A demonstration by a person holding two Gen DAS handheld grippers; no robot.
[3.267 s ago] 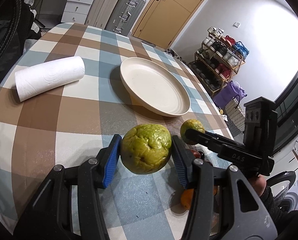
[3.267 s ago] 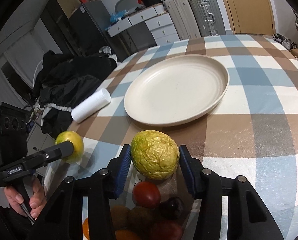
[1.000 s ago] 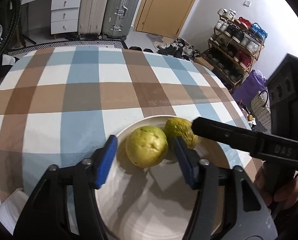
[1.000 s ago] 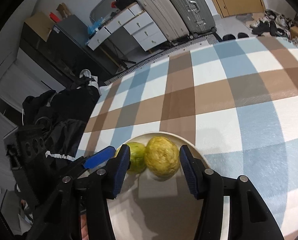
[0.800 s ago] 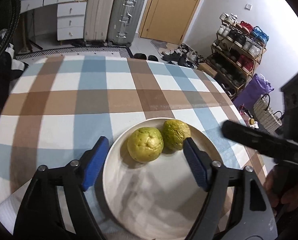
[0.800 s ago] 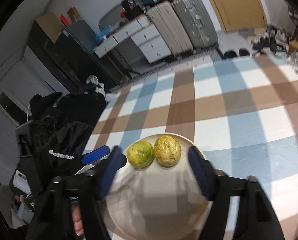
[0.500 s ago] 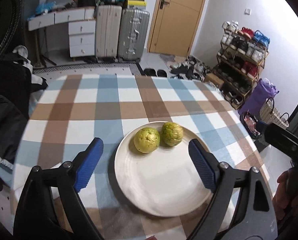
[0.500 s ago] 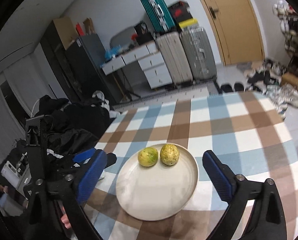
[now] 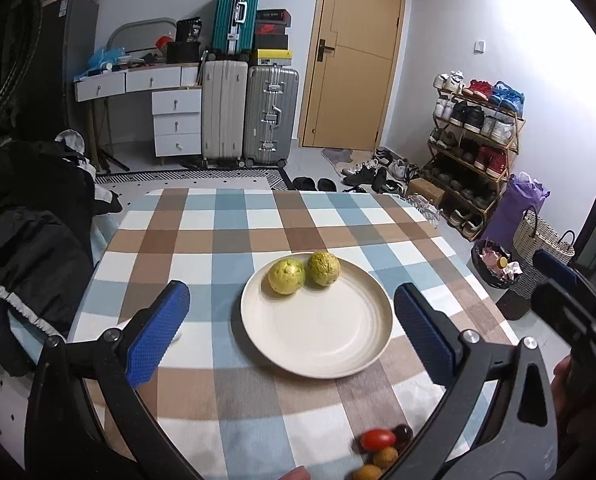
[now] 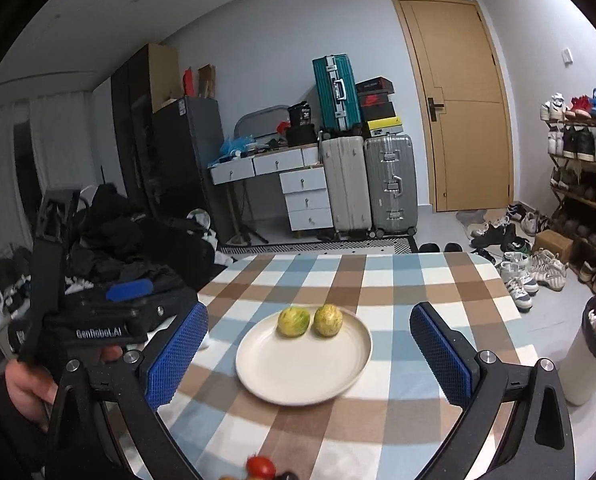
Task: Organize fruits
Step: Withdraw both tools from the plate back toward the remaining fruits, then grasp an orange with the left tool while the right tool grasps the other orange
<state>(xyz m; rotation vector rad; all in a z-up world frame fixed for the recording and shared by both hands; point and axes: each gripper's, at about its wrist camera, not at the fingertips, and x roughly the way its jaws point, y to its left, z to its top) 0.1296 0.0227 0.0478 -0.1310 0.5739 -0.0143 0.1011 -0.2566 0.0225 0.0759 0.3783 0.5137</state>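
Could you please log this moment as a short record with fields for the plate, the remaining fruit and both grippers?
plate: cream plate on the checked tablecloth
on plate: two yellow-green fruits side by side at its far rim
remaining fruit: small fruits at the near table edge
left gripper: open, empty
right gripper: open, empty

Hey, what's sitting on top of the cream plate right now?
Two yellow-green fruits sit side by side at the far rim of the plate. The rest is bare. Whatever lies under the fruits is covered.

Two green fruits [image 9: 303,273] crowd the plate [image 9: 317,332]'s far rim.
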